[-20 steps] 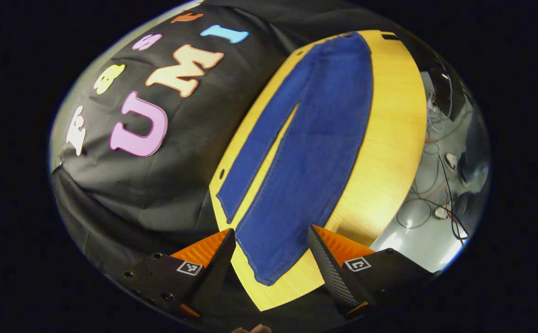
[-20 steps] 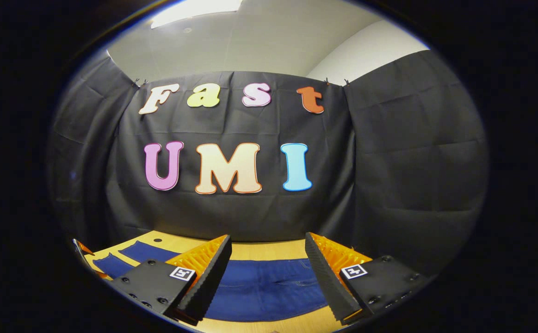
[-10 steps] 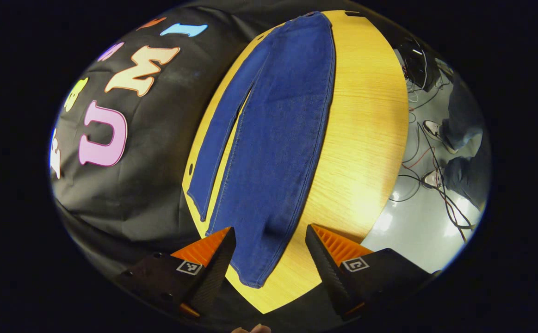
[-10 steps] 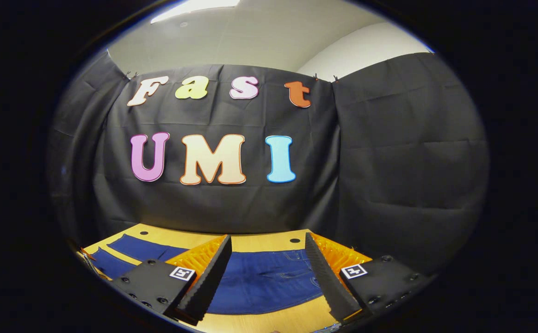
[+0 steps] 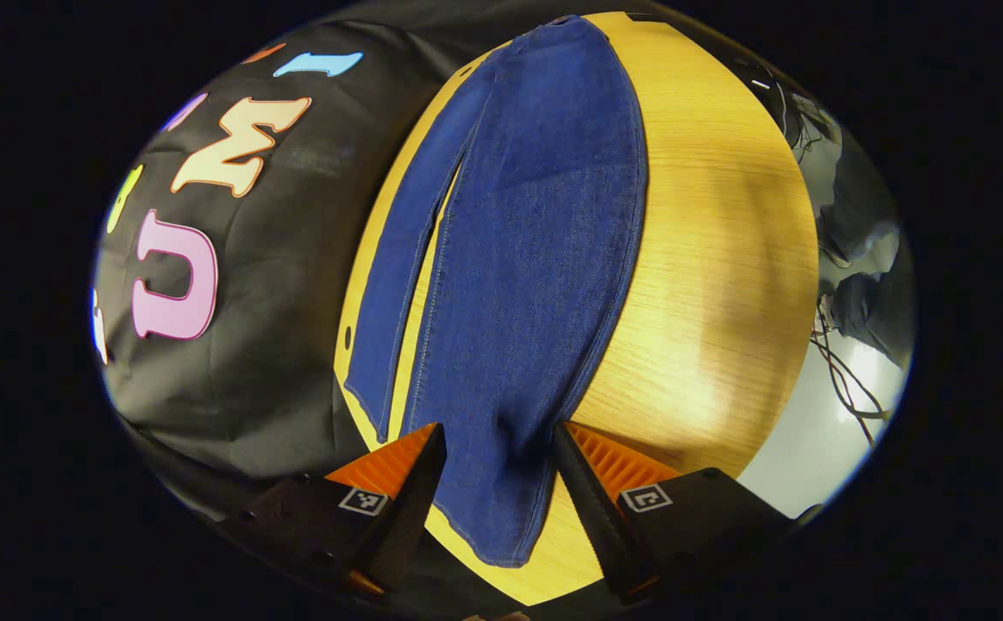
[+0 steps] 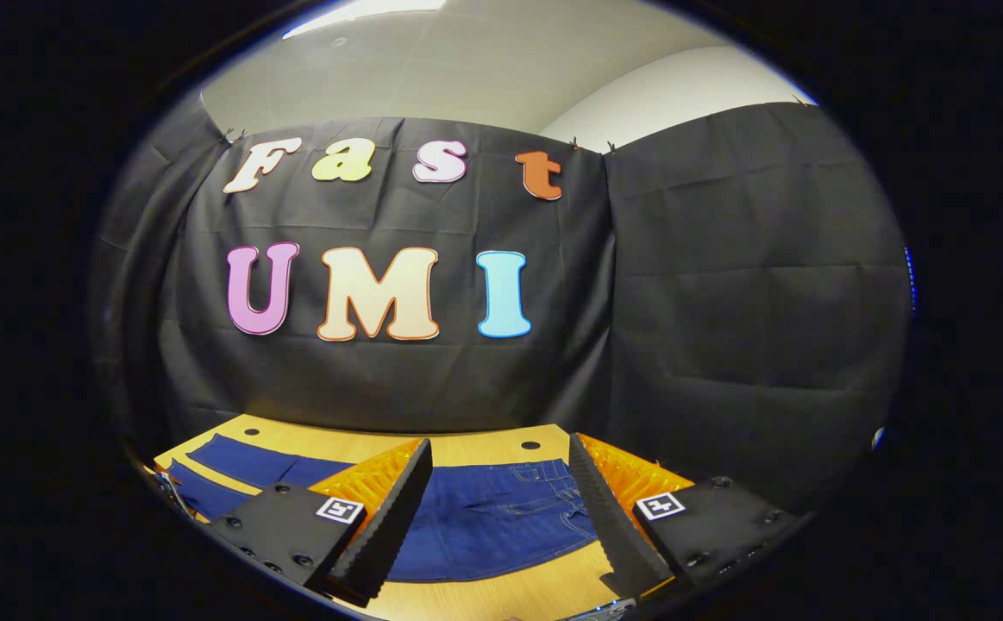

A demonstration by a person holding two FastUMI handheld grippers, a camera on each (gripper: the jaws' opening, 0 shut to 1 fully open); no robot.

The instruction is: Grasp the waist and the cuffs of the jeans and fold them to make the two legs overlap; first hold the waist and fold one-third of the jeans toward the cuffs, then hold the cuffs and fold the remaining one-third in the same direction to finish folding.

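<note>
- Jeans (image 5: pixel 518 285) lie flat along the desk (image 5: pixel 717 259), legs unfolded.
- Left gripper (image 5: pixel 492 483), spread, has closed in around the near cuff at 6 o'clock.
- Right gripper (image 6: pixel 501 509), spread, has drifted over the waist (image 6: pixel 544 483); grasps look imminent.

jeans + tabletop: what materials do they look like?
Blue jeans: looks like woven denim, matte, with fine vertical texture, lighter seam stitching and pocket seams at the waist. Light yellow tabletop: wood or wood-look laminate, smooth, with straight grain lines and a soft glare patch; which one, I cannot tell.
</note>
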